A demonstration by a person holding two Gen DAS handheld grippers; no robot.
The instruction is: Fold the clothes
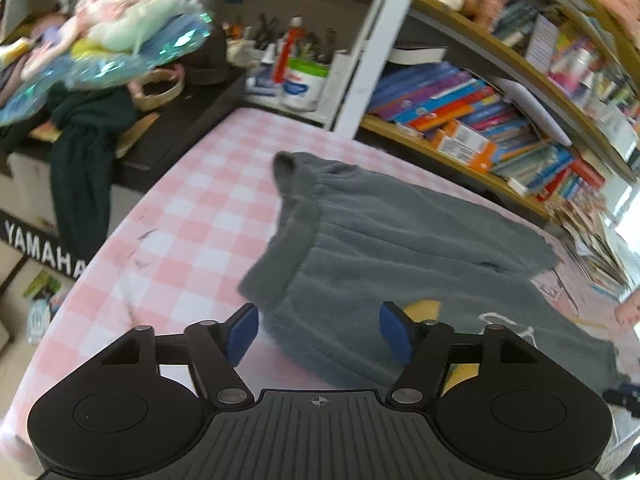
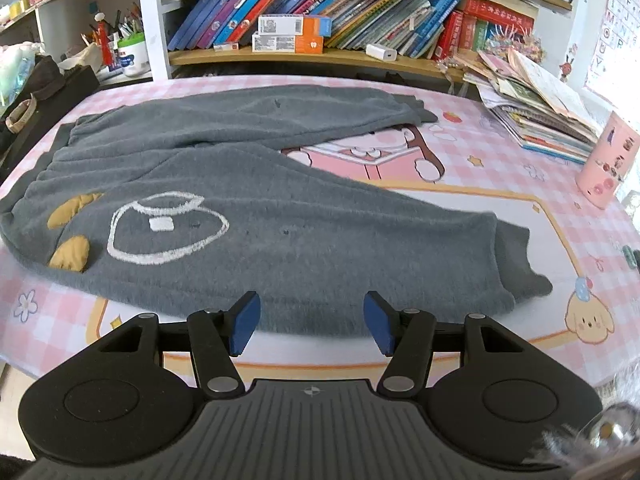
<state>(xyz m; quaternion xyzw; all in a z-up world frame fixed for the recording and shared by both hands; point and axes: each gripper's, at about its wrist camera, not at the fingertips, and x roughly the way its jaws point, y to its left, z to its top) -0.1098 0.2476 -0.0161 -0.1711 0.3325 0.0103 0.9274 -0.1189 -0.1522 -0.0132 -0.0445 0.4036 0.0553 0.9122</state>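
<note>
A pair of grey fleece trousers (image 2: 280,216) lies spread flat on the pink checked table (image 2: 500,184), waistband to the left, two legs running right. A white outline print and yellow patches mark the near leg. The right gripper (image 2: 312,322) is open and empty, just in front of the near leg's lower edge. In the left wrist view the trousers (image 1: 380,232) show from the waistband end. The left gripper (image 1: 318,332) is open and empty, hovering at the waistband's near corner.
A pink cup (image 2: 608,160) and a stack of booklets (image 2: 536,108) stand at the table's right. Bookshelves (image 2: 320,16) run behind the table. A black Yamaha keyboard (image 1: 44,248) with a dark cloth and toys on it stands off the table's left end.
</note>
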